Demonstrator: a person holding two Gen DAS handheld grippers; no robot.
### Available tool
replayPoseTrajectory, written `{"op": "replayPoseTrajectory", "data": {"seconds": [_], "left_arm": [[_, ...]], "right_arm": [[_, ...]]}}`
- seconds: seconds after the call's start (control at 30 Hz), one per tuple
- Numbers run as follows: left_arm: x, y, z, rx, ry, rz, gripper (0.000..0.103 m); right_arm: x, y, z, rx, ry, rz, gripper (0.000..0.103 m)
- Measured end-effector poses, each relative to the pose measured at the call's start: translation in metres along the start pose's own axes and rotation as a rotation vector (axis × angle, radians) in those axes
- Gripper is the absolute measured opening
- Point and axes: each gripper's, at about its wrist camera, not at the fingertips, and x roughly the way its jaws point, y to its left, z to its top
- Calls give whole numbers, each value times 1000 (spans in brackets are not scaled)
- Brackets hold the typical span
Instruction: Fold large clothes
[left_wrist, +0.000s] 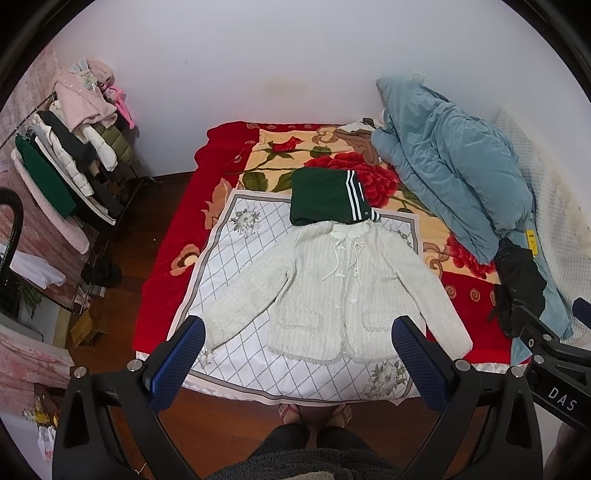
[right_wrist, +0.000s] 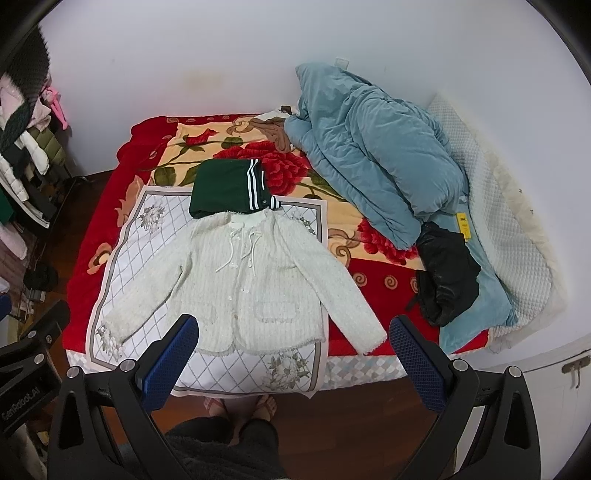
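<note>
I hold both claws raised above the near edge of the bed, neither touching any cloth. My left gripper (left_wrist: 298, 354) stands with its blue-padded fingers (left_wrist: 177, 363) spread wide and nothing between them; my right gripper (right_wrist: 293, 352) is likewise fully spread and empty. The task's thing, a white fluffy knit cardigan with drawstring ties at the neck (left_wrist: 332, 291), lies flat and face up on a white rectangular cloth with grey diamond lines and flower corners (left_wrist: 236, 236), sleeves spread out to either side, hem toward me. Its right-hand sleeve runs off the white cloth onto the red floral blanket (left_wrist: 221, 155) covering the bed. A folded dark green garment with white stripes (left_wrist: 328, 195) sits just beyond the cardigan's collar, touching it. A crumpled blue quilt (right_wrist: 373, 158) is heaped along the far right side, and a black garment (right_wrist: 445, 273) lies bunched at its near end. My sandalled feet (left_wrist: 316, 411) stand on the wooden floor at the bed's edge.
</note>
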Motion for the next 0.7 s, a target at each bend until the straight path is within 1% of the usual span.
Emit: {"op": "replayPoseTrajectory", "data": {"seconds": [0.27, 0.37, 0.4, 0.47, 0.53, 0.57, 0.6, 0.63, 0.67, 0.7], "left_arm": [[10, 8, 11, 16, -6, -19, 103], [24, 10, 19, 32, -43, 2, 103], [35, 10, 25, 37, -62, 10, 103], [54, 10, 32, 40, -90, 36, 103], [83, 7, 40, 38, -122, 57, 103], [95, 4, 42, 35, -129, 70, 103], [115, -2, 45, 32, -134, 86, 103], [126, -5, 46, 33, -130, 93, 103], [147, -13, 47, 35, -105, 105, 103], [161, -18, 46, 34, -89, 109, 103]], "right_arm": [[-1, 6, 12, 31, 3, -8, 103], [12, 4, 14, 65, 15, -11, 103], [20, 2, 14, 85, 19, -9, 103], [42, -10, 15, 142, 16, 5, 103], [75, -28, 11, 203, 19, 0, 103], [97, -40, 8, 242, 34, -8, 103], [118, -55, 4, 288, 54, -22, 103], [139, -68, -1, 335, 79, -40, 103], [164, -86, -7, 394, 111, -50, 103], [187, -103, -16, 454, 136, -49, 100]]}}
